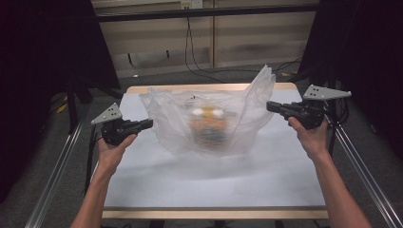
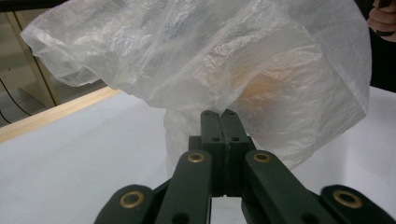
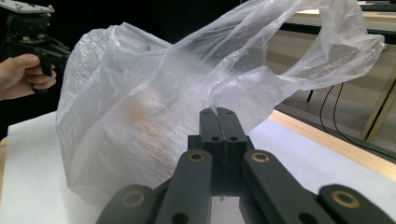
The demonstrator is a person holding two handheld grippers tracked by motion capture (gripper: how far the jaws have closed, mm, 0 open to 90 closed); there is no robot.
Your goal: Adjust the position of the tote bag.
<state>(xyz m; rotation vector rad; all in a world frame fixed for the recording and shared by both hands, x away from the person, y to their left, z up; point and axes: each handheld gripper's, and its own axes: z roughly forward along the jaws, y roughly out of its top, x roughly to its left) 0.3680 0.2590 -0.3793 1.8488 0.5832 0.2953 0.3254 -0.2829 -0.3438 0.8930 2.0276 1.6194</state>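
In the high view a thin clear plastic bag [image 1: 209,121] is seen spread between the two hands near the middle of the white tabletop [image 1: 214,185], its sides pulled outward, presumably so that the blurred orange thing inside [image 1: 207,124] is carried by the film or the mouth is kept wide; the left tongs [image 1: 148,123] are met by the bag's left edge and the right tongs [image 1: 271,105] by its raised right flap, and whether the bag's bottom rests on the tabletop cannot be told; the tabletop is edged in pale wood, flanked by metal rails, and backed by a grey floor with trailing cables, light panelled walls and dark curtains at both sides; in the left gripper view the left tongs [image 2: 223,115] are shown pressed together with the film gathered at their tips, so a pinch on the bag's edge is judged likely; an orange blur is made out through the crinkled plastic; in the right gripper view the right tongs [image 3: 217,112] are likewise closed on a fold of film, the bag's loose handle is lifted above them, and the other hand [image 3: 23,77] with its gripper is seen beyond the bag.
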